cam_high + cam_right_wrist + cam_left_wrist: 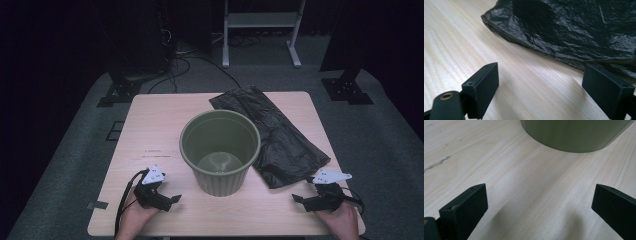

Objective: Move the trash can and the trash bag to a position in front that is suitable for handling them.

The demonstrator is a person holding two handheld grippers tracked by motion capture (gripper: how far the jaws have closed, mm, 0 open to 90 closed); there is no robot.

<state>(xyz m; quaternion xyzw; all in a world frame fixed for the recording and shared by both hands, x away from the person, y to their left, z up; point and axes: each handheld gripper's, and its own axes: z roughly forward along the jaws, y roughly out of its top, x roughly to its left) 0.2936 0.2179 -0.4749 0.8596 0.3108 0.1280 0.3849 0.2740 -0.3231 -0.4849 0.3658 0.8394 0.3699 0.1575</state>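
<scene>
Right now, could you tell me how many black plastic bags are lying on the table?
1. The black plastic bag lies flat on the table's right half, beside and behind the green bucket, just ahead of the right gripper. The bucket could hide something.

Surface: a light wooden table (150, 125) is seen standing on grey carpet.
Centre: an olive-green bucket (220, 150) is set upright, its mouth open.
Right of bucket: a crumpled black plastic bag (280, 135) is laid flat, touching the bucket's side.
Mark: a dark scuff (436, 163) is seen left of the bucket.
</scene>
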